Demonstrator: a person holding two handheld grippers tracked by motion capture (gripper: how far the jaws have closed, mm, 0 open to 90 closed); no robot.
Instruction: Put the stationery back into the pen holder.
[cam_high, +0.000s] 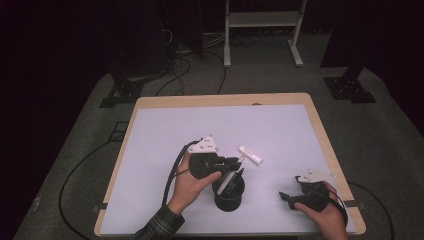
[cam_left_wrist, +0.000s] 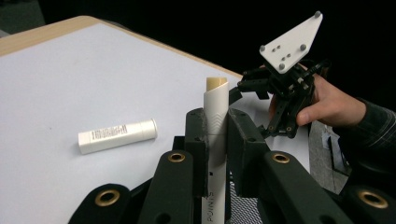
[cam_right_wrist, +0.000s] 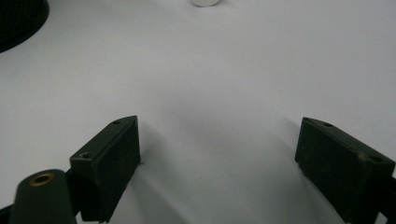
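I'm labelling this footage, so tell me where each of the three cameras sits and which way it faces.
High view: above the person's side, looking forward and down on the table; both forearms and hands enter from below.
Left gripper view: rides the left claw, looking along its jaws shut on a white tube; the other hand shows beyond.
Right gripper view: rides the right claw, jaws open over bare tabletop.
Shared: the high and left views both show the white stick lying on the table.
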